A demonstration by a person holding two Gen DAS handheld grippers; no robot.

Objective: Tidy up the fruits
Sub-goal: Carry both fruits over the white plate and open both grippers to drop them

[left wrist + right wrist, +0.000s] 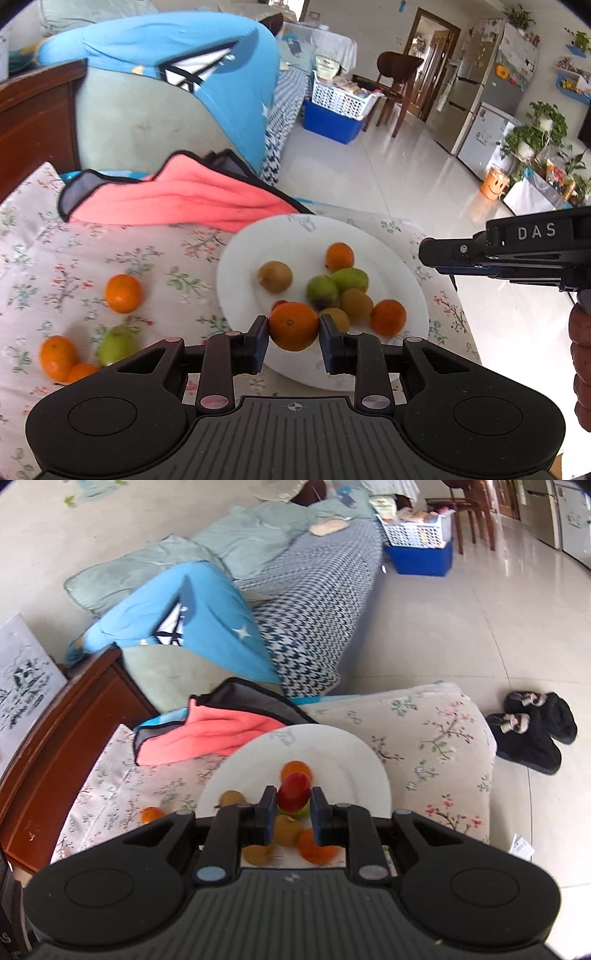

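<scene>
Fruits lie in two groups on the floral cushion (110, 251): a loose handful near its left edge, among them an orange (123, 293) and a green fruit (117, 345), and a heap on the white plate (258, 243) toward its right edge. The left gripper (294, 326) pinches a mandarin (293, 325) over the plate's near rim; the right gripper (293, 798) is pressed onto a small red fruit (294, 791) above the pile. Both fruits are round and smooth-skinned, gripped only at two narrow points on flat pads, so either could squirt out if the squeeze slackens or the tool tilts. Dropped onto the glossy, shallow plate, a fruit could knock the kiwis (275, 276) and green plums (323, 291) rolling, and the low rim would hardly stop them. The soft, yielding cushion under the plate could let it tip toward the right edge, where the hard tiled floor (388, 166) lies below. The two tools work close together, so a collision over the plate seems possible too.
</scene>
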